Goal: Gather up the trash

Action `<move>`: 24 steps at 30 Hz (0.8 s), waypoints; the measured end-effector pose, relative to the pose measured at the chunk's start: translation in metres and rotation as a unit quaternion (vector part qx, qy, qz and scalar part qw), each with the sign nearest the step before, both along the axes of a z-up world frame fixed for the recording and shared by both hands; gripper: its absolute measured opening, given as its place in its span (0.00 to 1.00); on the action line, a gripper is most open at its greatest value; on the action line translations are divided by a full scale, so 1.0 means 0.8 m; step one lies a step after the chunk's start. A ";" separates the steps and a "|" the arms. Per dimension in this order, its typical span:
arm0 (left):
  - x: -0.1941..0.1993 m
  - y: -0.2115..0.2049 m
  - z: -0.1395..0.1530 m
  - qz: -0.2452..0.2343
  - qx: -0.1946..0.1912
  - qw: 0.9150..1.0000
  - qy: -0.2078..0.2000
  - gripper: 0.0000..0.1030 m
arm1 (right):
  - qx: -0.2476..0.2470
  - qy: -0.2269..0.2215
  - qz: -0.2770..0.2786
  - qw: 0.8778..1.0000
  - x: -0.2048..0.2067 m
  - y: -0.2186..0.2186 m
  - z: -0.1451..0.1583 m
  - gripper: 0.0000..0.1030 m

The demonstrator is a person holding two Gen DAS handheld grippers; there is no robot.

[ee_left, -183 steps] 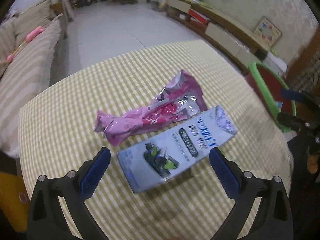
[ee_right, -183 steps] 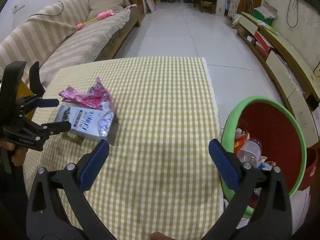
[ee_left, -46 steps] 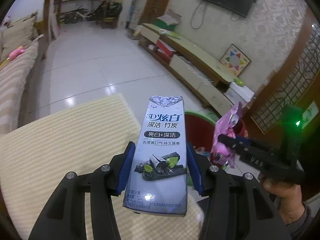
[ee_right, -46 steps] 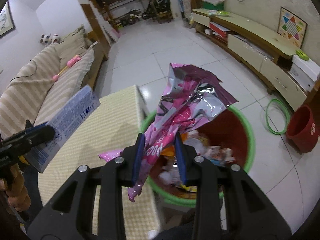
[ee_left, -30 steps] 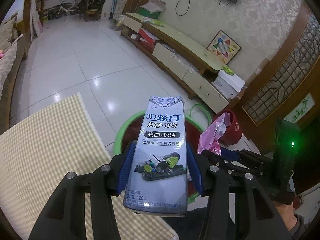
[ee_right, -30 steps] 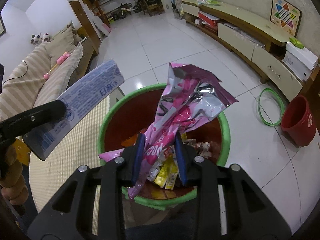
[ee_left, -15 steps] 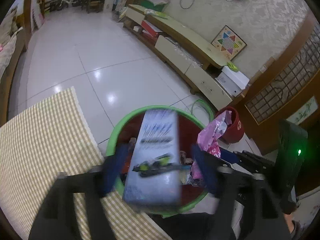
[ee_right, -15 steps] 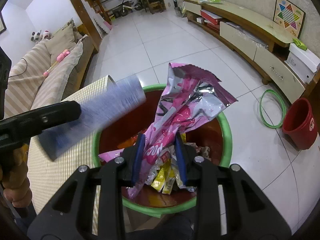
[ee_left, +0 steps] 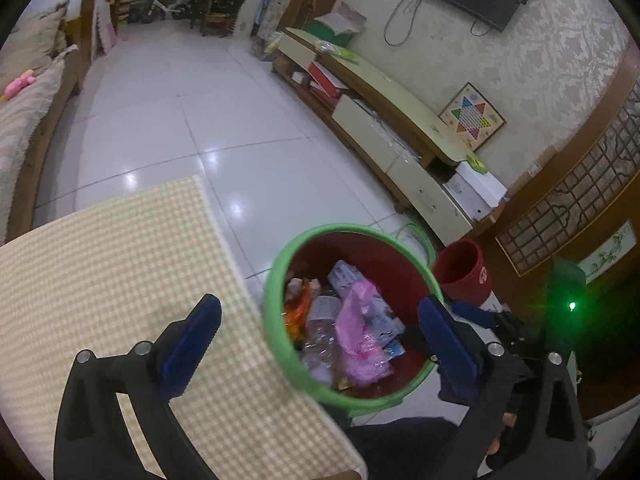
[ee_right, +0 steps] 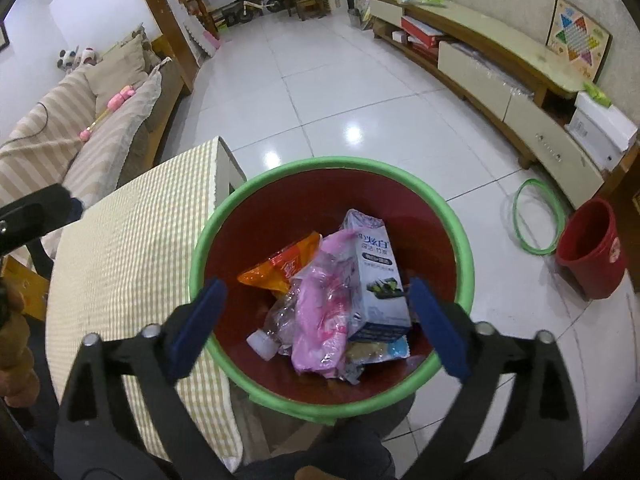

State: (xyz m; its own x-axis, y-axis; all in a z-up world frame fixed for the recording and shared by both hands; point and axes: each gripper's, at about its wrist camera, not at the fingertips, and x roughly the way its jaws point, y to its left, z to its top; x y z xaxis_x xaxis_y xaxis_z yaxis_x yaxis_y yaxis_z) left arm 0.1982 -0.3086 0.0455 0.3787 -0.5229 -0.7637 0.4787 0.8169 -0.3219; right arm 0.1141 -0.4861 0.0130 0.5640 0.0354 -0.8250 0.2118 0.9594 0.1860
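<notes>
The table [ee_left: 100,272] fills the lower left of the left view, the bin [ee_right: 460,240] centre frame in the right. Both grippers — left [ee_left: 320,344], right [ee_right: 318,320] — are opening wide, nothing between their jaws. The box [ee_right: 378,280] and pink wrapper [ee_right: 320,316] lie in the bin.

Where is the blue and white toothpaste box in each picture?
Left wrist view: the toothpaste box peeks out at the far side of the trash pile, mostly hidden behind the pink wrapper.
Right wrist view: the box lies on top, right of middle.
Shared landmark: the bin's green rim.
</notes>
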 end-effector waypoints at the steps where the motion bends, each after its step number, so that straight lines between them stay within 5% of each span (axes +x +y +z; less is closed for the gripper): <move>1: -0.004 0.010 0.004 0.005 0.002 1.000 -0.006 0.92 | -0.004 -0.002 0.000 1.000 -0.002 0.006 0.003 0.95; 13: -0.060 0.170 0.039 0.104 0.062 0.989 -0.088 0.92 | -0.060 -0.073 0.050 0.994 -0.035 0.143 0.053 0.95; 24: -0.136 0.289 0.016 0.187 0.108 0.970 -0.110 0.92 | -0.070 -0.123 0.093 0.986 -0.071 0.250 0.067 0.95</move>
State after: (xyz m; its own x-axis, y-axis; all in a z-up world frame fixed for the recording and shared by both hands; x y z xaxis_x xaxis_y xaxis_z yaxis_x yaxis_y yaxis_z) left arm 0.0897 -0.0777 0.0584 0.6777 -0.1550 -0.7188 0.1745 0.9835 -0.0475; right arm 0.0574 -0.2865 0.0664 0.7415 0.0530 -0.6688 -0.0059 0.9974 0.0725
